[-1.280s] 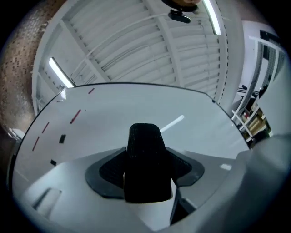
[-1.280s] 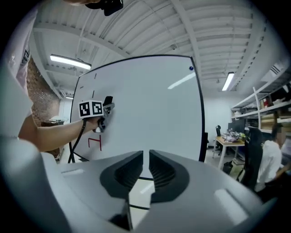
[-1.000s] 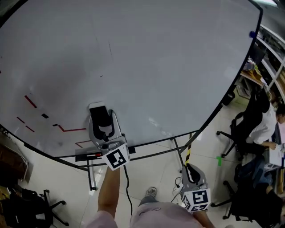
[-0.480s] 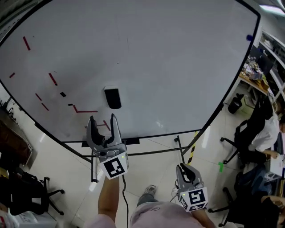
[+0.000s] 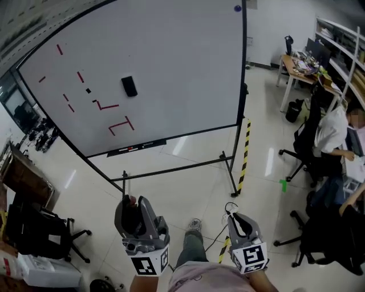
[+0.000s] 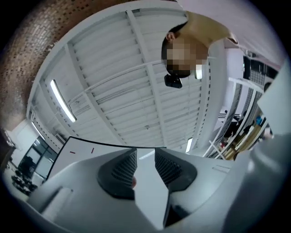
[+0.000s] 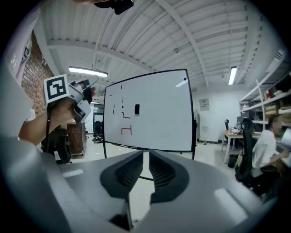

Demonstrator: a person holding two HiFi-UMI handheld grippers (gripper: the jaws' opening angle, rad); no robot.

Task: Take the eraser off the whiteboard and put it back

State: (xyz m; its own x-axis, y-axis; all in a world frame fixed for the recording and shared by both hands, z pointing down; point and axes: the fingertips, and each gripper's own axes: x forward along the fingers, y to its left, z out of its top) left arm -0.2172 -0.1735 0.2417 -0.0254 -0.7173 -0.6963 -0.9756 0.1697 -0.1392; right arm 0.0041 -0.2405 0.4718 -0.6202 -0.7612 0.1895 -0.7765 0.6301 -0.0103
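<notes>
The left tool (image 6: pixel 145 160) is closing its jaws: only a narrow gap shows between the ribbed pads, and nothing is in it. It points upward, toward the ceiling and the top of the whiteboard (image 5: pixel 182 68). The right tool (image 7: pixel 145 160) has its jaws drawn together and empty, and it points level at the board from across the floor (image 5: pixel 188 188). In the head view both tools are held low and close to the person's body, the left one on the left and the right one on the right, well apart from the board.

The eraser (image 5: pixel 129 86) sits on the whiteboard, touching its face, about mid-height and somewhat nearer the left edge than the right. Red marks (image 5: pixel 120 124) lie just to its left and below it. A blue magnet (image 5: pixel 237 8) is at the board's top right corner. A tray (image 5: pixel 137 148) runs along part of the bottom edge. The board stands on a wheeled frame, with a yellow-and-black striped bar (image 5: pixel 246 149) beside its right edge. Farther right, a person (image 5: pixel 331 132) sits at a desk.
</notes>
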